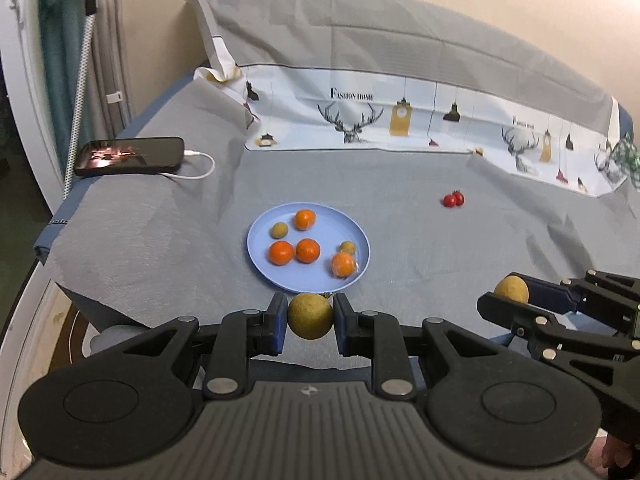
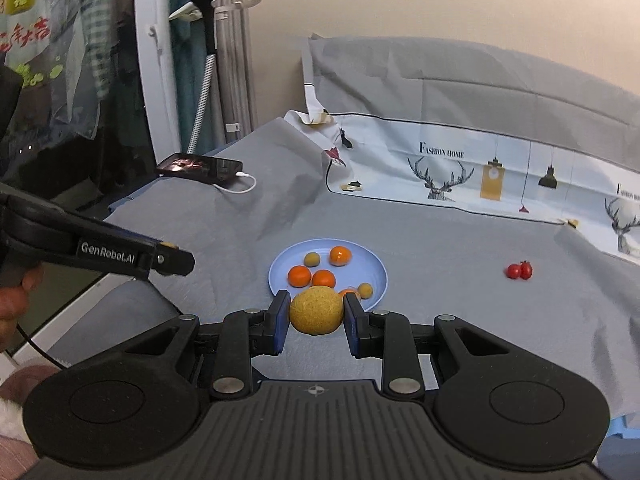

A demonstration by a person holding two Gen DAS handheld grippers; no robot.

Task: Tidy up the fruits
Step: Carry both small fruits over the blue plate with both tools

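A blue plate (image 1: 264, 268) (image 2: 378, 270) lies on the grey cloth and holds several oranges (image 1: 307, 250) (image 2: 300, 275) and two small brownish-green fruits (image 1: 279, 230) (image 2: 311, 259). My left gripper (image 1: 310, 318) is shut on a round yellow-brown fruit (image 1: 310, 316) just in front of the plate's near rim. My right gripper (image 2: 317, 312) is shut on a second yellow-brown fruit (image 2: 317, 310); it also shows in the left wrist view (image 1: 511, 289), to the plate's right. Two small red fruits (image 1: 453, 199) (image 2: 519, 270) lie together on the cloth, right of the plate.
A phone (image 1: 130, 156) (image 2: 199, 168) with a white charging cable lies at the table's far left corner. A printed cloth panel (image 1: 360, 120) (image 2: 460, 168) rises along the back. The table's left edge drops off beside a white frame and curtain (image 2: 160, 80).
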